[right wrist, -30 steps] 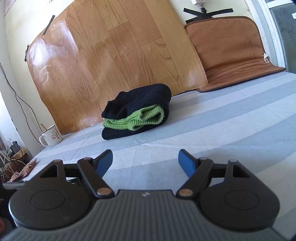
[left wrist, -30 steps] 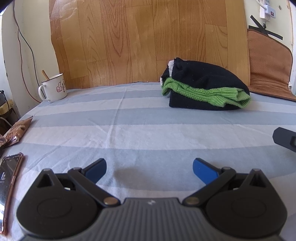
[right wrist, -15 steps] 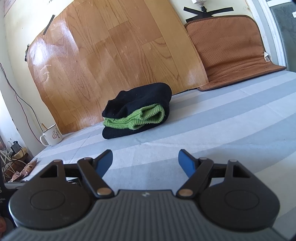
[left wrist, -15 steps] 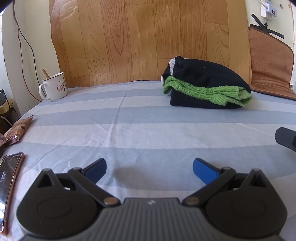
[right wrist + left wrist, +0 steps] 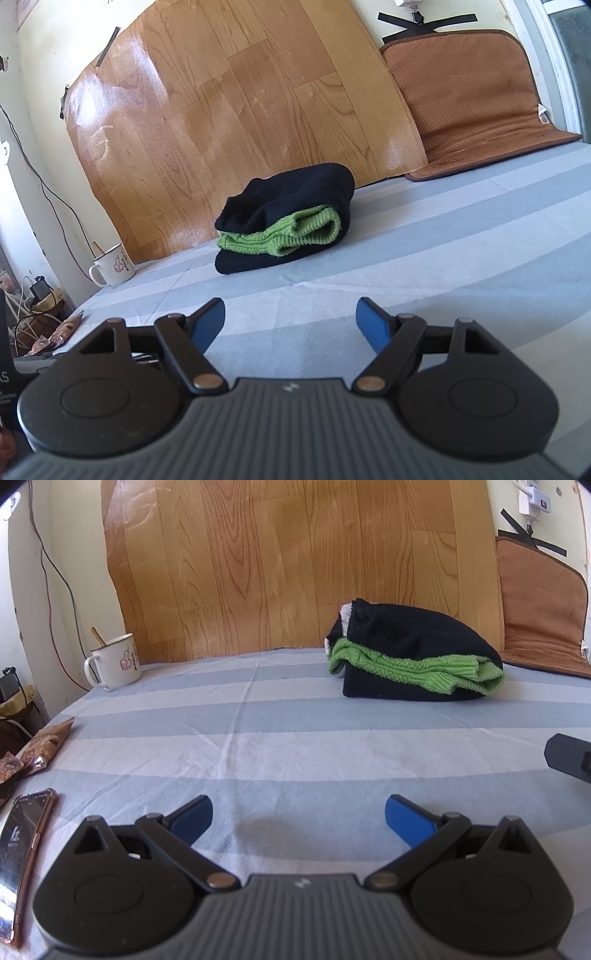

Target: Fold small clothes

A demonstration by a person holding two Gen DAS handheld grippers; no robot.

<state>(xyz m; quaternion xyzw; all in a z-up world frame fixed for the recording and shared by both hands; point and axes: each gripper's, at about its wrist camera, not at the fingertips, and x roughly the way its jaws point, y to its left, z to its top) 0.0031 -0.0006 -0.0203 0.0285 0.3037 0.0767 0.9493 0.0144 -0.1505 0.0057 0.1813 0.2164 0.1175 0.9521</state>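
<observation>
— The left gripper: what has it got?

— Nothing. Its blue fingers stand wide apart over bare sheet. The right gripper is the same, jaws spread with only cloth between them. Neither touches the clothes.

— And the clothes?

— A folded stack lies well ahead of both grippers, near the back of the bed: a black garment wrapped over and under a green knitted piece. A pale scrap shows at the stack's far left corner in the left view — what it belongs to I cannot tell.

— Anything cut off?

— A phone at the left edge, partly out of frame, and a brown snack packet beside it. A dark piece pokes in at the right edge of the left view, too little showing to name.

— The room?

— A blue-and-white striped sheet, creased down the middle. A wood-grain panel leans on the wall behind, a brown perforated mat beside it. A white mug with a stick in it stands at the back left, with cables trailing down the wall.
</observation>
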